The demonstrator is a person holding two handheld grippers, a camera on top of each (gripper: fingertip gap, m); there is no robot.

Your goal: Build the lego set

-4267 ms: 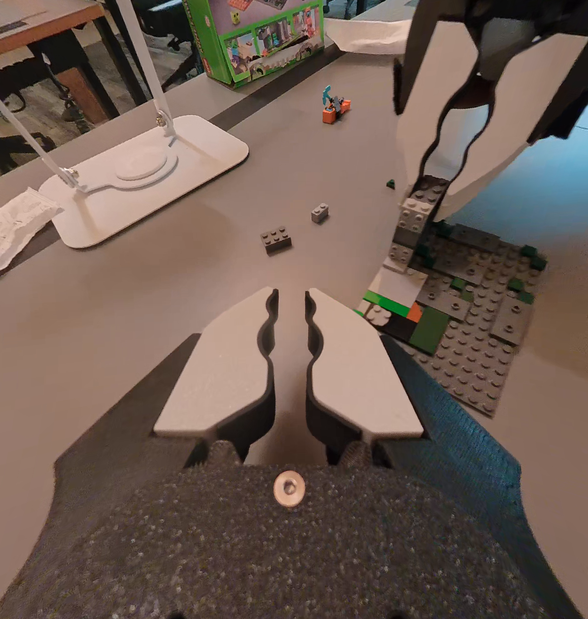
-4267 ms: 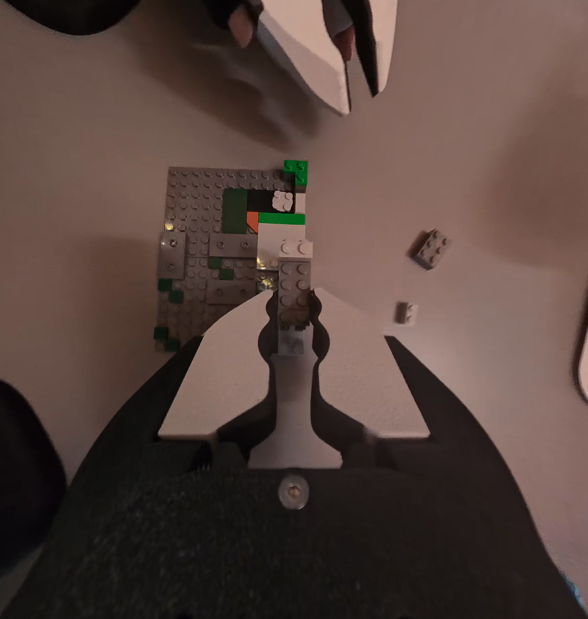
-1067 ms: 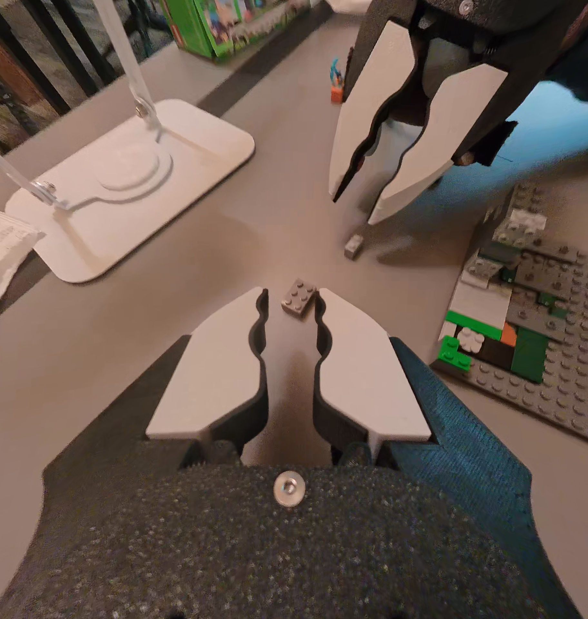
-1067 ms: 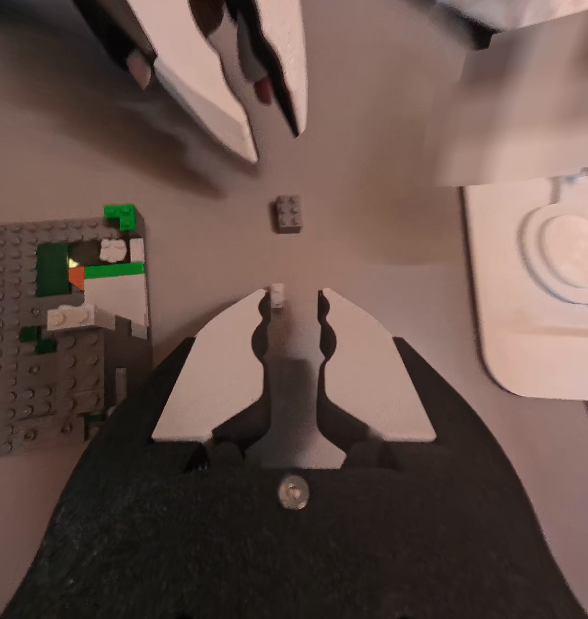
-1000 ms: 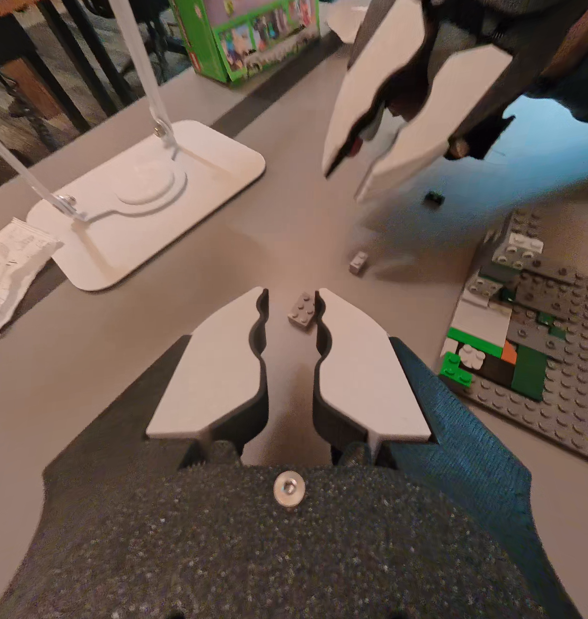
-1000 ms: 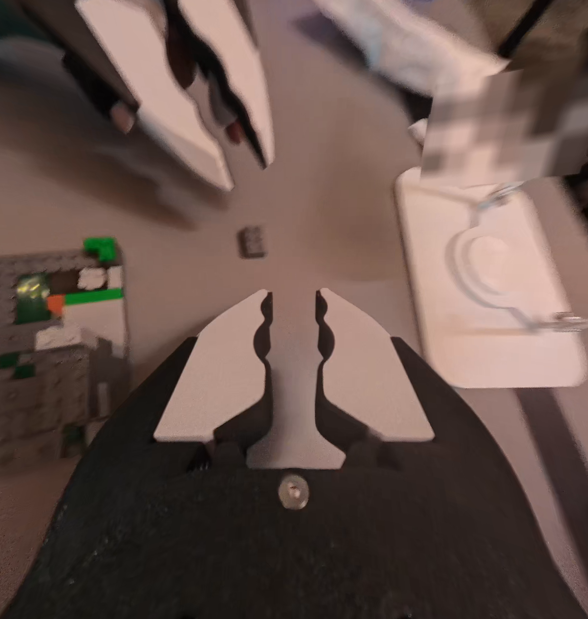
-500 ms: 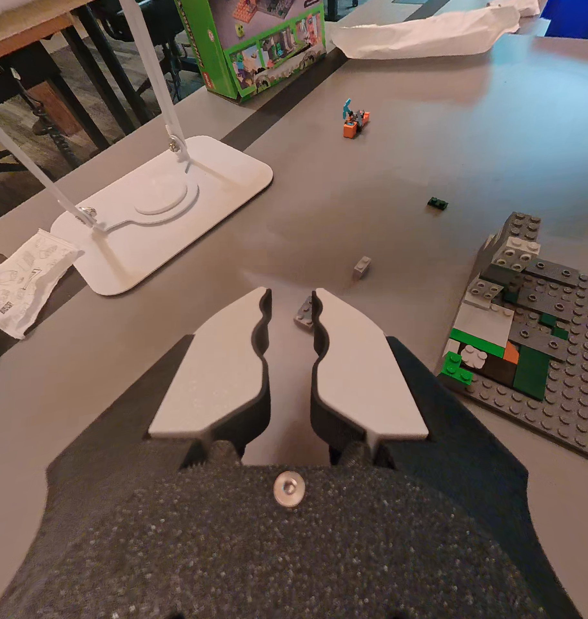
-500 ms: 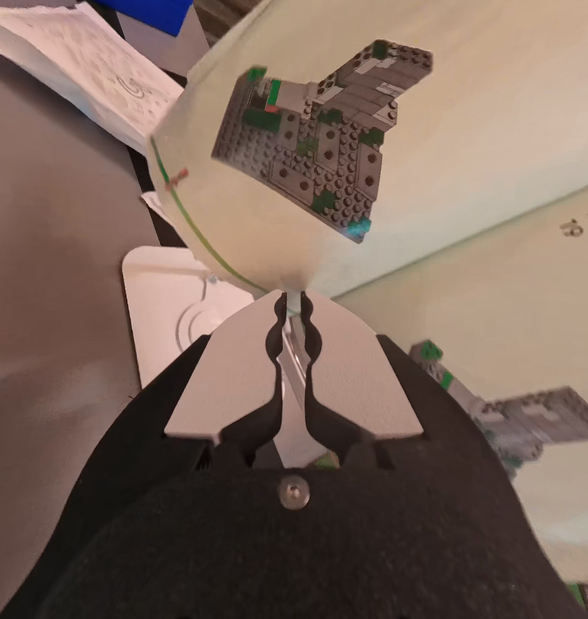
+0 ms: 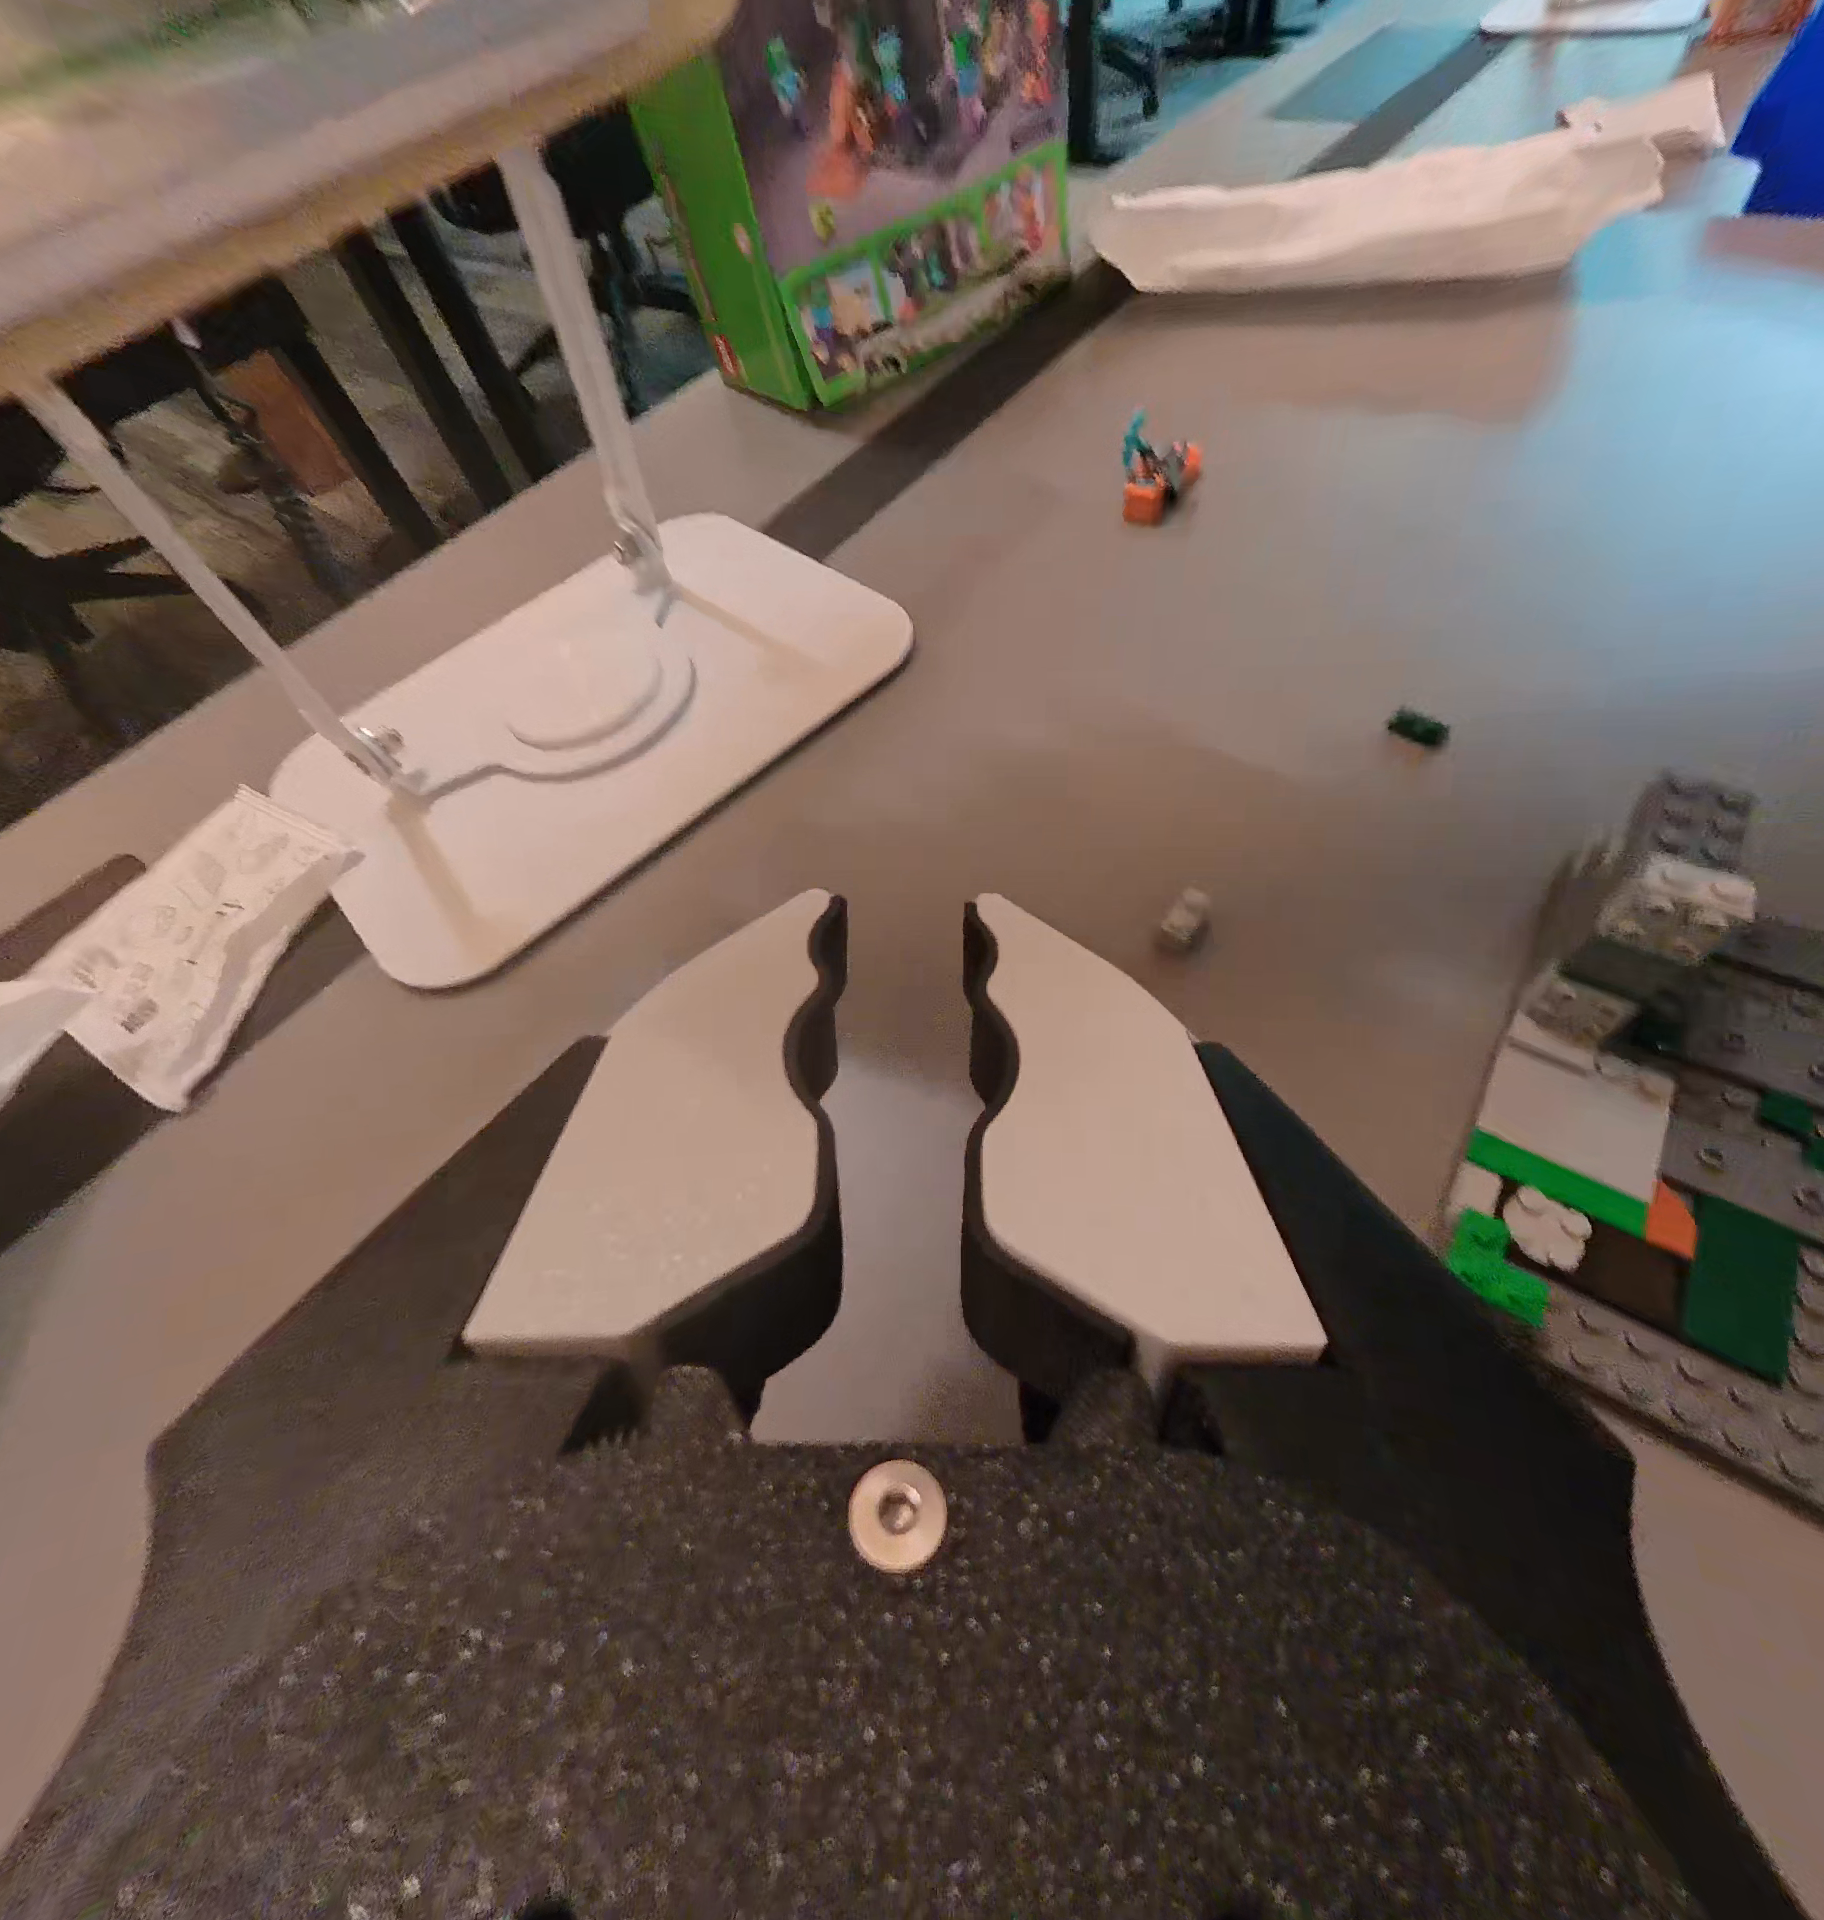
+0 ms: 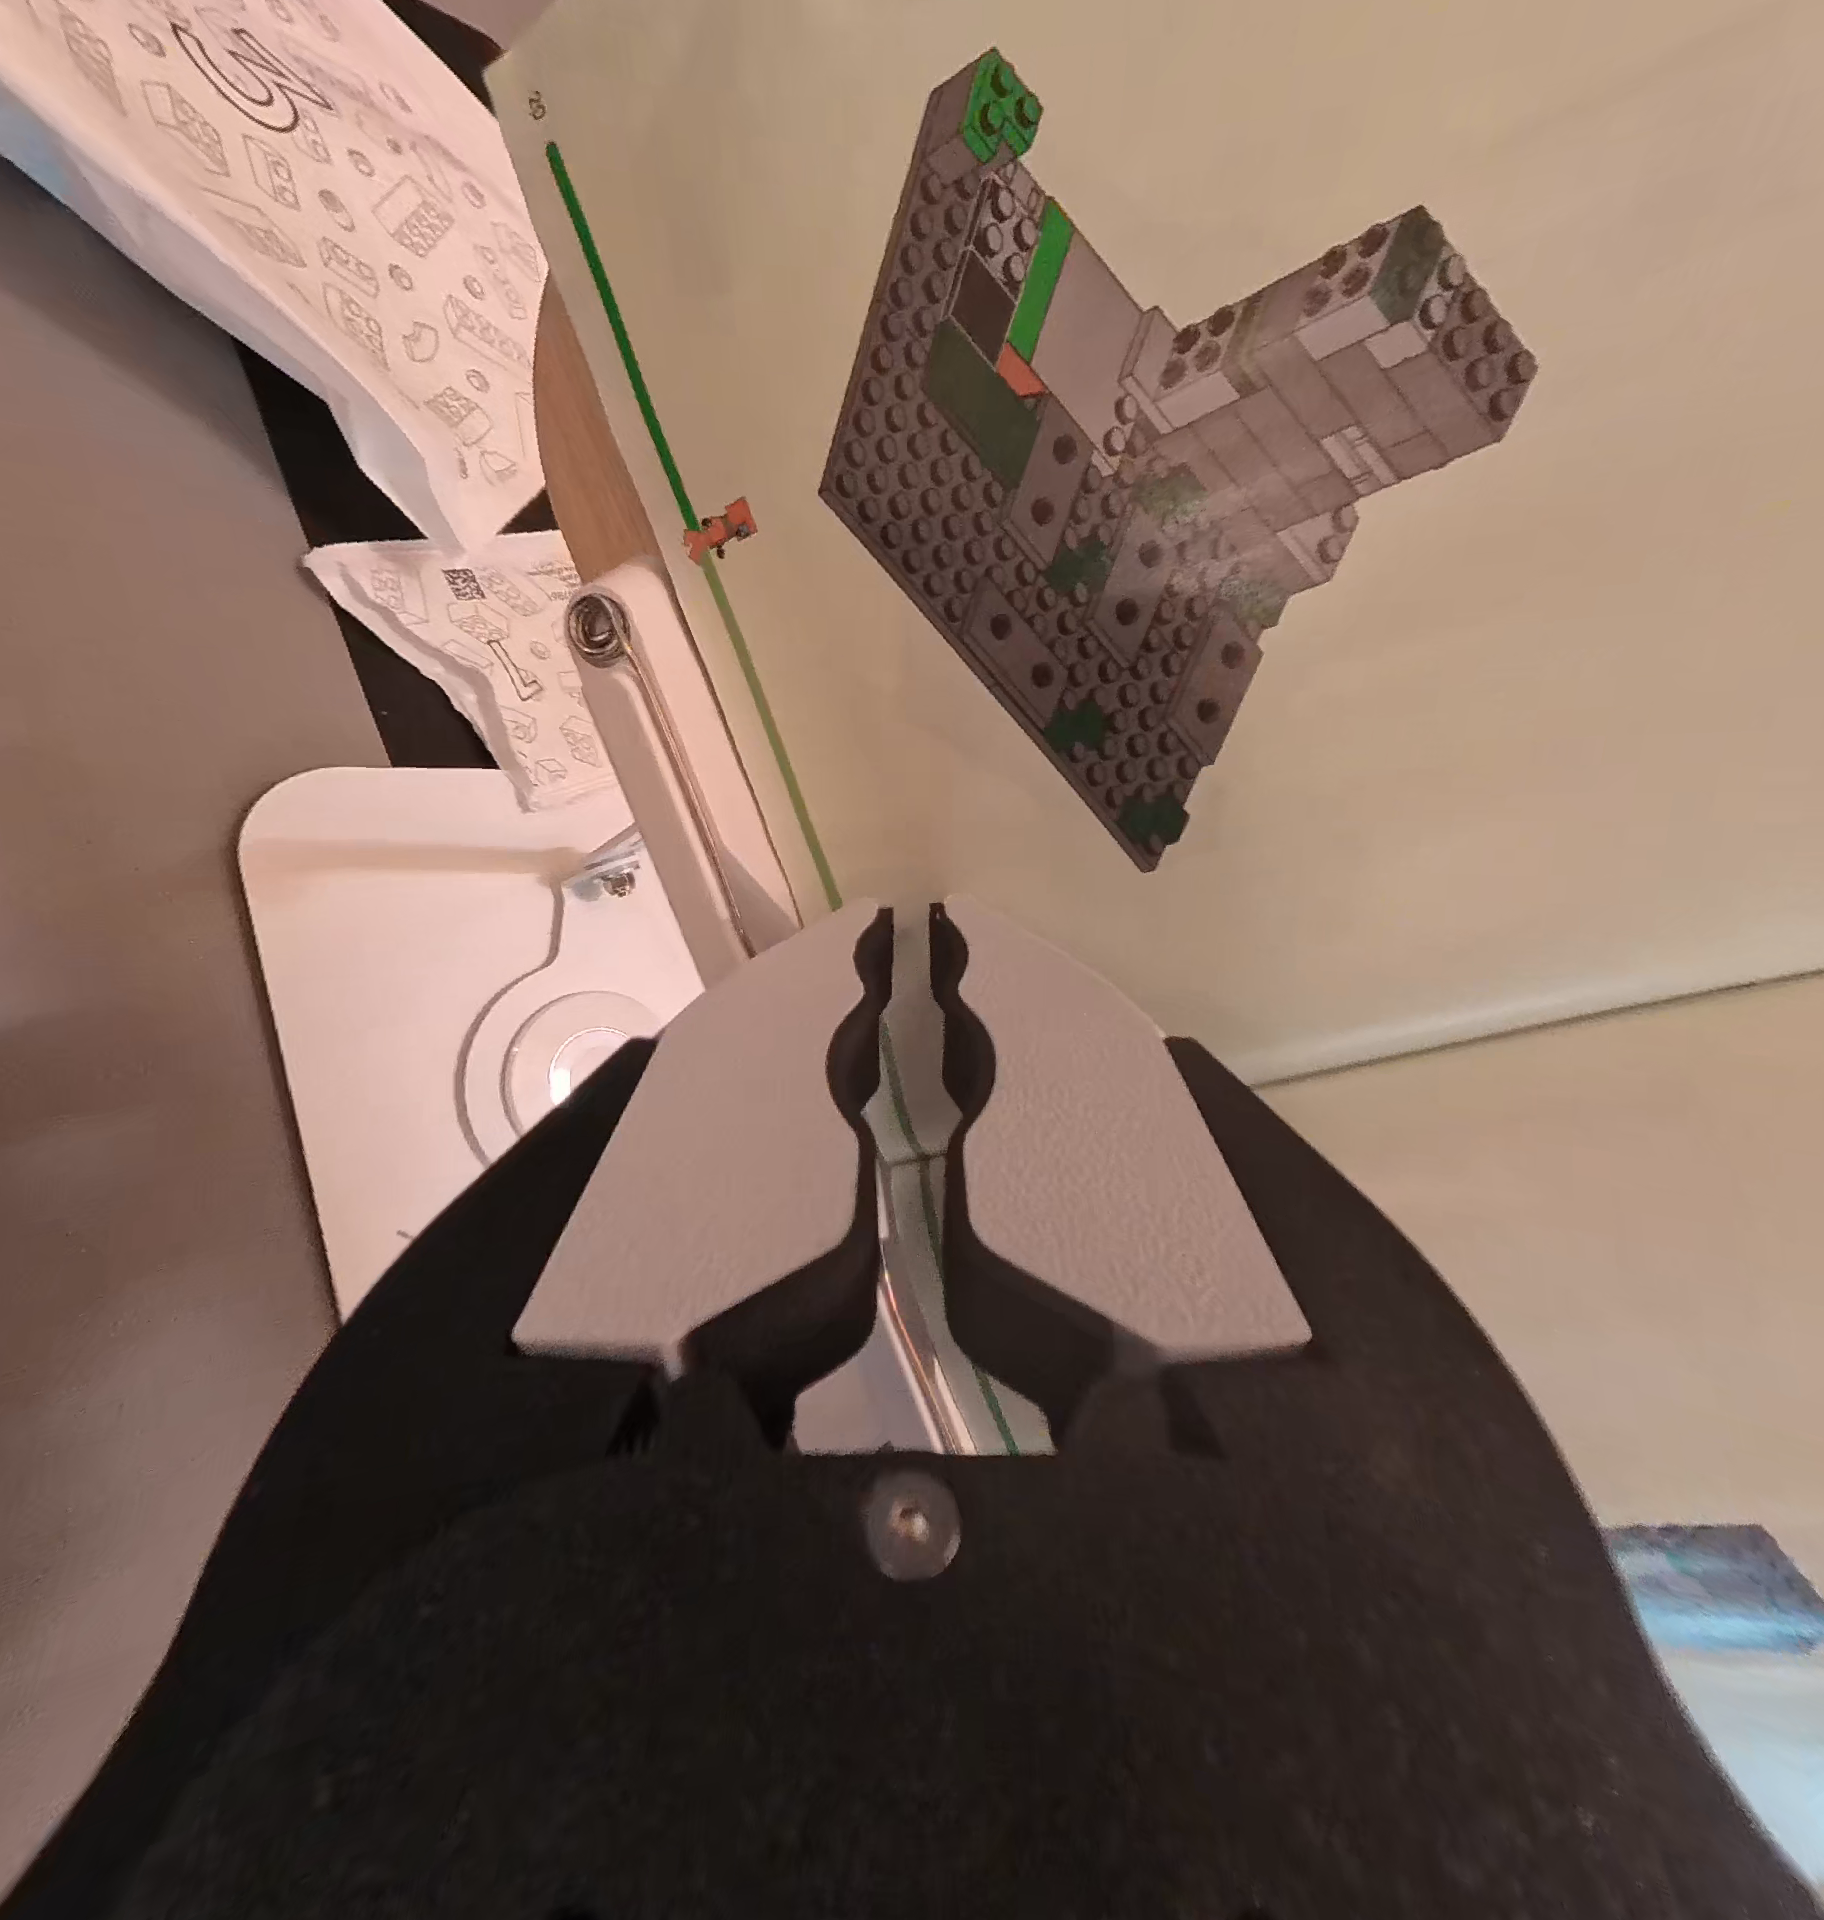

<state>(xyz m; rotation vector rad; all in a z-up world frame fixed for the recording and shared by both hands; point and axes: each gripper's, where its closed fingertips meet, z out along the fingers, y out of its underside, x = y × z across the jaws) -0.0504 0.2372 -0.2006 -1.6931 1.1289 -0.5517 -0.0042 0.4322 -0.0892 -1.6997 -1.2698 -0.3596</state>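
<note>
Lego build [image 9: 1718, 1164] just right of the parted, empty left gripper [image 9: 900, 920]

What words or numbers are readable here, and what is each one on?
I don't read writing out; these bear it.
Green set box: lettering, blurred.
Instruction page: small corner number.
Large paper bag: big figure, brick drawings.
Small paper bag: tiny print, code square.
</note>
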